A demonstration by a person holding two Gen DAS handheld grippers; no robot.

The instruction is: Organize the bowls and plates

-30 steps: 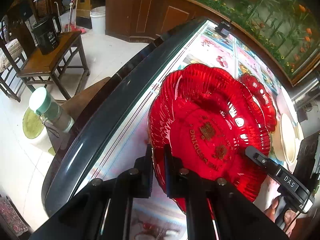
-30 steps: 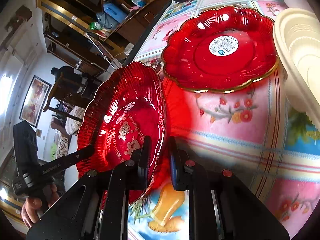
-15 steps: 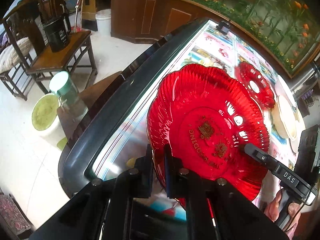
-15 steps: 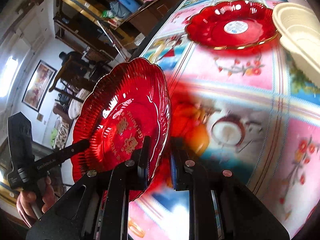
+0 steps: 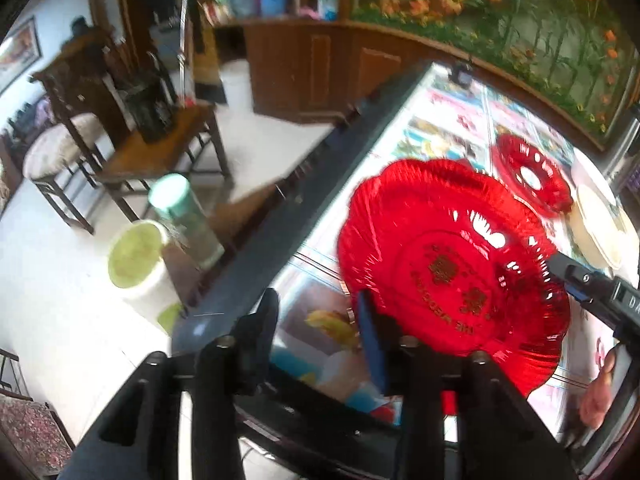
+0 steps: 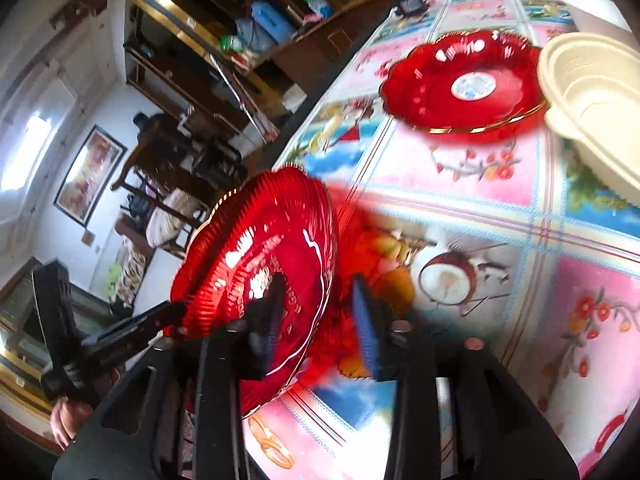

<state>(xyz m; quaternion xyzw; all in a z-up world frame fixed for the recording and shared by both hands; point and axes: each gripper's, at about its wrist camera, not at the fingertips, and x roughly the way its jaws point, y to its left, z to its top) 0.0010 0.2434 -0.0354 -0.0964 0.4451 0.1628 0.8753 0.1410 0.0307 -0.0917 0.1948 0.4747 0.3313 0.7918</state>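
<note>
Red and ribbed, the scalloped plate (image 5: 452, 276) is sitting tilted near the table's (image 5: 452, 120) near edge, over the flowered cloth. The left gripper (image 5: 316, 324) has just been opening its jaws; they are standing apart with the plate's rim beside the right finger, not pinched. The right gripper (image 6: 316, 316) has likewise just been opening, its jaws straddling the rim loosely, pads not pressing. A second red plate (image 6: 464, 84) is lying far off beside a cream bowl (image 6: 596, 100).
</note>
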